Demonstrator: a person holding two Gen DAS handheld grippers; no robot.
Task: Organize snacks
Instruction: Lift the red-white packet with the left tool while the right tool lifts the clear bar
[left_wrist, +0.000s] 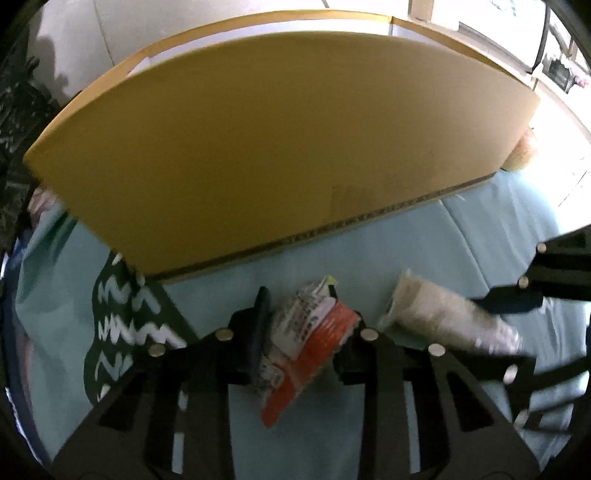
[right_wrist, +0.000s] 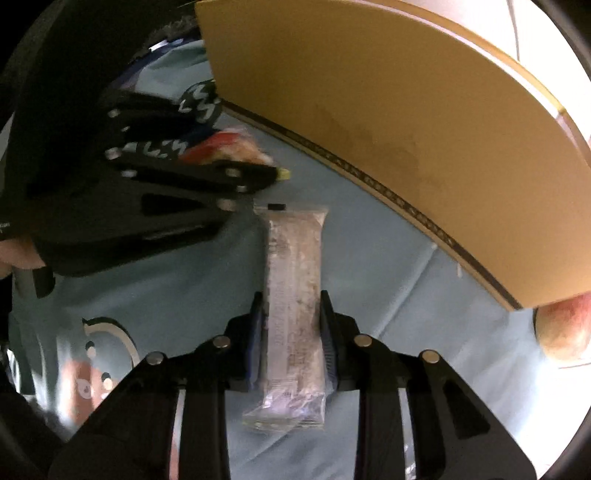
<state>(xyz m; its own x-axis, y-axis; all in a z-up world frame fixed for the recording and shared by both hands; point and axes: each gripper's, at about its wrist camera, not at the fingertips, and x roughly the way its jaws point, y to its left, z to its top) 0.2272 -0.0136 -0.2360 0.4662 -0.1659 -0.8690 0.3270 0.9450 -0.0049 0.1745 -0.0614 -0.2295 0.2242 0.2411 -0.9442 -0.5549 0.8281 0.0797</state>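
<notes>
On my left cam, left gripper (left_wrist: 299, 328) is clamped on an orange/white snack pack (left_wrist: 306, 347), just above the teal cloth (left_wrist: 258, 288) w/ the cardboard box (left_wrist: 277, 147) behind. Right gripper (right_wrist: 291, 332) is pinching a clear snack bar (right_wrist: 293, 295) lengthwise, box (right_wrist: 388, 110) to its right.

Snack packets (left_wrist: 306, 332) before the box (left_wrist: 280, 147)

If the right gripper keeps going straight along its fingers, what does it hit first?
Probably the light blue cloth: the right gripper, shut on a clear-wrapped snack bar, points steeply down. The cardboard box lies farther ahead; depth is unclear.
</notes>
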